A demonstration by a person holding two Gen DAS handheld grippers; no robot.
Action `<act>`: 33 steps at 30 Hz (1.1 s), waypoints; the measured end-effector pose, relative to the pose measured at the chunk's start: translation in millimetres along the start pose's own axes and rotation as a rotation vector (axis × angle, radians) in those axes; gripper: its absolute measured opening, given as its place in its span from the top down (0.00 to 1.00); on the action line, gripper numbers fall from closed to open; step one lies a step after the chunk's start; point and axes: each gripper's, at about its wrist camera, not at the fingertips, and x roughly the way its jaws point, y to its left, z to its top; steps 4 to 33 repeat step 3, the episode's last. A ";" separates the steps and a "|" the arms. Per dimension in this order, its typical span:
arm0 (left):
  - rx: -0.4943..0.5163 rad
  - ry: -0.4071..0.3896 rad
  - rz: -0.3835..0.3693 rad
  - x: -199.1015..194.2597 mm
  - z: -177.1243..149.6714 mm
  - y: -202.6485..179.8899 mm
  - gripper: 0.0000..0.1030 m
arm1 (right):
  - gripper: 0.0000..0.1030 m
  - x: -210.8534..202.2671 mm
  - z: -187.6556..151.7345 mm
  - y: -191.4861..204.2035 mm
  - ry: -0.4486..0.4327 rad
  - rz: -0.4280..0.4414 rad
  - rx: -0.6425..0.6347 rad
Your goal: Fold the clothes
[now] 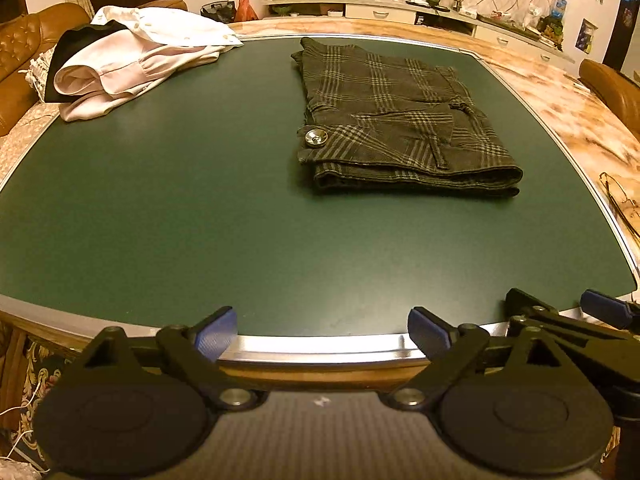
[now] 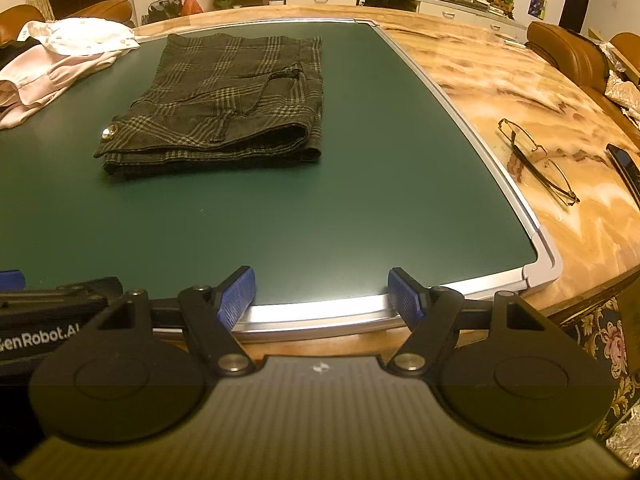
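plaid woollen shorts [image 1: 400, 120] folded square on matte green mat [image 1: 200, 220], left gripper [image 1: 322, 330] and right gripper [image 2: 322, 296] both agape, empty

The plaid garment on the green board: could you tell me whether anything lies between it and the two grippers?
Nothing visible does. Only bare green board lies between the folded plaid garment and the open left gripper and right gripper. The pale clothes sit off at the far left corner, and the glasses lie on the marble table beyond the board's right edge.
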 end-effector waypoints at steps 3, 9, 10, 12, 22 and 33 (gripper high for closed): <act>-0.005 0.011 -0.001 1.3 0.0 0.2 0.07 | 0.21 0.6 0.1 -0.4 0.003 0.001 0.000; -0.005 0.011 -0.001 1.3 0.0 0.2 0.07 | 0.21 0.6 0.1 -0.4 0.003 0.001 0.000; -0.005 0.011 -0.001 1.3 0.0 0.2 0.07 | 0.21 0.6 0.1 -0.4 0.003 0.001 0.000; -0.005 0.011 -0.001 1.3 0.0 0.2 0.07 | 0.21 0.6 0.1 -0.4 0.003 0.001 0.000; -0.005 0.011 -0.001 1.3 0.0 0.2 0.07 | 0.21 0.6 0.1 -0.4 0.003 0.001 0.000; -0.005 0.011 -0.001 1.3 0.0 0.2 0.07 | 0.21 0.6 0.1 -0.4 0.003 0.001 0.000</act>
